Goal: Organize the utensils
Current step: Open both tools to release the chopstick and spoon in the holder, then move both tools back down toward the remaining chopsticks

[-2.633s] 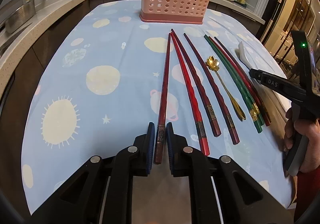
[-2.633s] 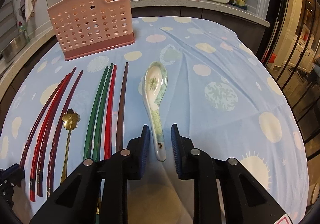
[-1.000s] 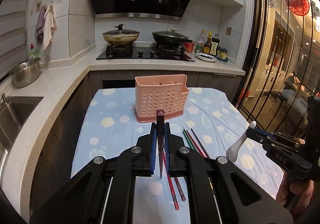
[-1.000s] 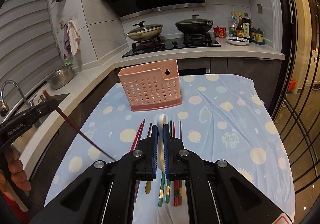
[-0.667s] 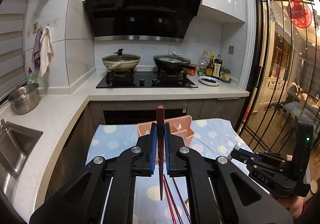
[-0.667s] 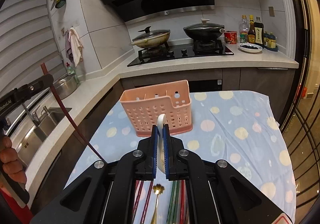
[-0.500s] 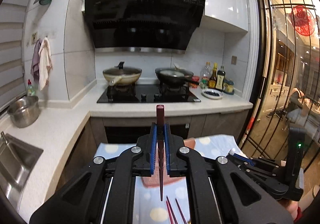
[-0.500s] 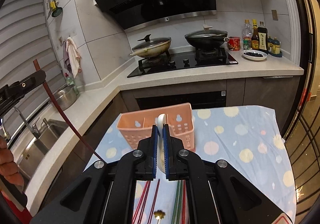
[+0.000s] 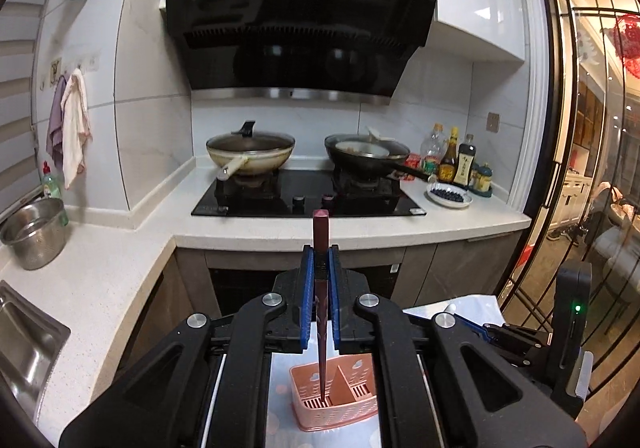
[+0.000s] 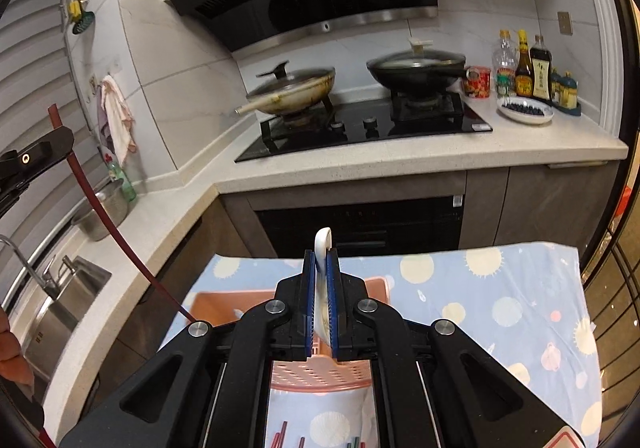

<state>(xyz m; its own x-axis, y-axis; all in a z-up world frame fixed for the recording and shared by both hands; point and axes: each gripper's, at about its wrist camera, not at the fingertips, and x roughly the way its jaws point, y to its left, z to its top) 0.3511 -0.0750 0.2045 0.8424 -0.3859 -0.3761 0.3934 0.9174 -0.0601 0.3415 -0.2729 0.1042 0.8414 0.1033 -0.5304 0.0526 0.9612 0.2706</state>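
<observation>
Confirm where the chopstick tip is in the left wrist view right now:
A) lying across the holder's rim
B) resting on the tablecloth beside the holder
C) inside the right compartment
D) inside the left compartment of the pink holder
D: the dark red chopstick, clamped upright in the left tool, runs down to the perforated floor left of the divider in the pink holder.

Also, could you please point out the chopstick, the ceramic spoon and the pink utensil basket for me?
dark red chopstick (image 9: 321, 232): left wrist view, upper end above the claw.
white ceramic spoon (image 10: 322, 248): right wrist view, handle end.
pink utensil basket (image 9: 340, 418): left wrist view, front wall.
</observation>
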